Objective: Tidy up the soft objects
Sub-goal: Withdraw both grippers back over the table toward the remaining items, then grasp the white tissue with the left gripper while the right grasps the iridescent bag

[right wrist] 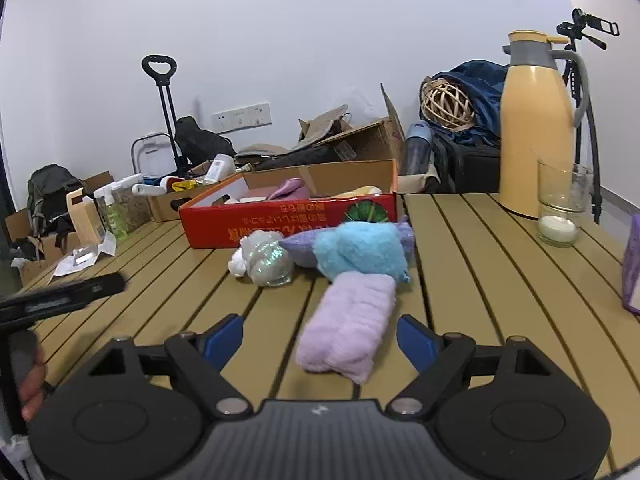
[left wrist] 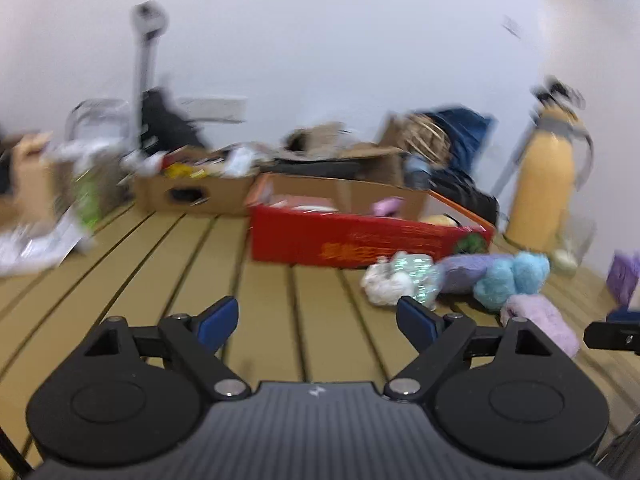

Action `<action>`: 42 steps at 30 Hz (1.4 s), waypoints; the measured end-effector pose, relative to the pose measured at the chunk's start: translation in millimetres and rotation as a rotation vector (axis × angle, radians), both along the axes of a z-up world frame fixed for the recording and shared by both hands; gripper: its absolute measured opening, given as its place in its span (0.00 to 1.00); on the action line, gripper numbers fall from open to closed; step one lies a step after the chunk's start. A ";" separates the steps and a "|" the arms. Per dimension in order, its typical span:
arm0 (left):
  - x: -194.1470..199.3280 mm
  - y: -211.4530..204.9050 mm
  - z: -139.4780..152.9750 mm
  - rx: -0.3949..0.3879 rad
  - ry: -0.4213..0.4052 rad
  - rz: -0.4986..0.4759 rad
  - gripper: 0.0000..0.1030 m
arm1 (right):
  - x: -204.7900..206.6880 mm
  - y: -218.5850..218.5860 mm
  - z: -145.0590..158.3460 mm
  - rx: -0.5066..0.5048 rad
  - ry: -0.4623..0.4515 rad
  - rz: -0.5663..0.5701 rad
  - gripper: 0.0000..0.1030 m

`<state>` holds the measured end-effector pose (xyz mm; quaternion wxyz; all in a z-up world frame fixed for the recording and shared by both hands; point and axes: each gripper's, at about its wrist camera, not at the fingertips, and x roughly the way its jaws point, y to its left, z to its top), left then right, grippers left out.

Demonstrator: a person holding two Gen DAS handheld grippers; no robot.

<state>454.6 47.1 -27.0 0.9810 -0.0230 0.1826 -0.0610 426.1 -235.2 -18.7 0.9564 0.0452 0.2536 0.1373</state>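
Note:
A pile of soft things lies on the slatted table in front of a red cardboard box (right wrist: 280, 220): a lilac fluffy cloth (right wrist: 348, 324), a light blue fluffy cloth (right wrist: 360, 252), a purple pouch (right wrist: 300, 248) and a white glittery bundle (right wrist: 264, 258). My right gripper (right wrist: 320, 340) is open, its blue pads on either side of the near end of the lilac cloth, not touching it. My left gripper (left wrist: 318, 318) is open and empty over bare slats, left of the pile (left wrist: 460, 276). The red box (left wrist: 360, 236) holds pink and yellow soft items.
A yellow thermos jug (right wrist: 536, 128) and a glass with a candle (right wrist: 560, 208) stand at the right. A purple bag (right wrist: 632, 272) sits at the right edge. Brown boxes, bottles and clutter line the far side. The left wrist view is blurred.

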 end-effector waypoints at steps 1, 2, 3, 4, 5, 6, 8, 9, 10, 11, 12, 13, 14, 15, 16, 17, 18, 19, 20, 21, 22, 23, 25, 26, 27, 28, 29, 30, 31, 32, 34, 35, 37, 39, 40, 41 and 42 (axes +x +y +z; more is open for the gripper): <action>15.8 -7.0 1.5 0.016 0.017 -0.025 0.79 | 3.6 1.8 -0.9 -0.004 0.002 0.001 0.81; 30.6 -12.6 2.1 0.016 0.044 -0.048 0.72 | 6.0 2.8 -1.5 -0.006 0.003 0.002 0.81; 47.4 -17.2 2.4 0.005 0.078 -0.074 0.66 | 8.1 3.3 -1.8 -0.007 0.006 0.004 0.81; 62.3 -21.4 2.2 -0.007 0.106 -0.097 0.65 | 9.6 3.8 -2.1 -0.008 0.008 0.006 0.81; 76.3 -25.9 0.9 -0.013 0.126 -0.125 0.64 | 10.9 3.9 -2.0 -0.010 0.010 0.006 0.81; 86.3 -30.2 -1.3 -0.010 0.136 -0.140 0.64 | 12.1 4.1 -1.6 -0.016 0.011 0.006 0.81; 104.2 -36.0 -6.4 -0.029 0.170 -0.175 0.63 | 13.8 4.7 1.0 -0.029 0.007 0.008 0.81; 110.7 -36.3 -9.8 -0.049 0.187 -0.187 0.55 | 15.1 5.3 2.9 -0.035 0.001 0.009 0.81; 117.2 -36.3 -13.3 -0.070 0.218 -0.193 0.47 | 17.1 6.1 5.1 -0.038 -0.004 0.013 0.81; 122.9 -35.5 -16.1 -0.086 0.249 -0.200 0.27 | 19.5 7.0 7.0 -0.038 -0.010 0.017 0.81; 126.2 -33.3 -18.4 -0.108 0.275 -0.213 0.22 | 22.7 8.5 9.2 -0.036 -0.018 0.022 0.81; 127.0 -30.9 -18.5 -0.128 0.275 -0.214 0.20 | 27.1 11.2 11.5 -0.033 -0.025 0.031 0.81; 124.9 -28.1 -17.3 -0.136 0.262 -0.212 0.16 | 32.6 14.9 13.0 -0.027 -0.028 0.048 0.81; 121.6 -25.6 -15.2 -0.141 0.250 -0.209 0.15 | 38.4 20.2 14.1 -0.025 -0.027 0.067 0.81; 117.0 -20.9 -12.9 -0.150 0.233 -0.207 0.15 | 46.5 27.8 14.3 -0.028 -0.023 0.090 0.80; 111.9 -15.2 -10.9 -0.161 0.214 -0.198 0.15 | 53.7 35.2 14.0 -0.030 -0.016 0.106 0.80; 108.6 -11.4 -8.1 -0.163 0.203 -0.186 0.15 | 64.0 44.3 12.8 -0.022 0.003 0.126 0.80; 104.9 -6.3 -6.0 -0.164 0.192 -0.169 0.15 | 73.6 51.5 10.6 -0.002 0.025 0.145 0.79; 104.0 0.1 -4.1 -0.168 0.183 -0.143 0.15 | 84.6 58.6 7.7 0.035 0.052 0.170 0.77; 103.7 5.4 -2.5 -0.172 0.178 -0.121 0.15 | 97.5 65.7 3.8 0.064 0.088 0.186 0.74; 102.3 12.3 -1.5 -0.174 0.170 -0.096 0.15 | 108.4 72.2 -0.1 0.073 0.121 0.176 0.71; 102.3 18.9 -0.8 -0.173 0.163 -0.071 0.15 | 120.1 77.8 -3.8 0.081 0.145 0.144 0.70; 103.4 29.3 0.0 -0.168 0.161 -0.027 0.15 | 139.9 87.9 -10.6 0.089 0.161 0.071 0.70; 104.3 34.5 -0.6 -0.173 0.168 -0.009 0.15 | 147.2 93.3 -14.1 0.085 0.166 0.045 0.70; 105.7 38.0 -0.5 -0.183 0.178 -0.004 0.15 | 153.7 98.1 -17.4 0.081 0.164 0.032 0.70; 106.0 40.8 -0.3 -0.192 0.182 -0.004 0.15 | 160.4 102.8 -20.7 0.077 0.170 0.013 0.69; 105.6 43.1 0.4 -0.197 0.181 -0.004 0.15 | 164.2 105.4 -22.6 0.076 0.170 -0.001 0.66; 104.8 44.4 1.0 -0.194 0.179 -0.002 0.15 | 167.1 107.7 -24.3 0.069 0.160 -0.010 0.63; 103.4 46.2 2.0 -0.191 0.174 -0.002 0.15 | 169.6 109.8 -26.3 0.059 0.153 -0.018 0.54; 103.3 47.4 2.4 -0.191 0.172 -0.004 0.15 | 171.7 111.0 -28.5 0.054 0.155 -0.022 0.43; 103.8 48.0 0.8 -0.190 0.180 -0.008 0.15 | 173.2 111.5 -32.5 0.050 0.159 -0.020 0.36; 103.5 48.1 0.8 -0.184 0.182 -0.009 0.15 | 170.5 111.6 -32.3 0.048 0.154 -0.018 0.33; 100.8 46.4 1.0 -0.175 0.176 -0.012 0.15 | 161.2 110.6 -28.4 0.050 0.145 0.004 0.31; 97.3 44.0 1.7 -0.172 0.172 -0.014 0.15 | 150.1 109.7 -23.5 0.075 0.143 0.051 0.31; 95.8 42.9 2.4 -0.170 0.169 -0.017 0.15 | 142.3 109.5 -21.4 0.091 0.144 0.079 0.31; 93.3 41.8 2.5 -0.169 0.167 -0.023 0.15 | 133.5 108.7 -19.4 0.107 0.139 0.109 0.31; 91.4 40.3 2.6 -0.165 0.165 -0.030 0.15 | 124.0 107.5 -16.9 0.118 0.132 0.135 0.31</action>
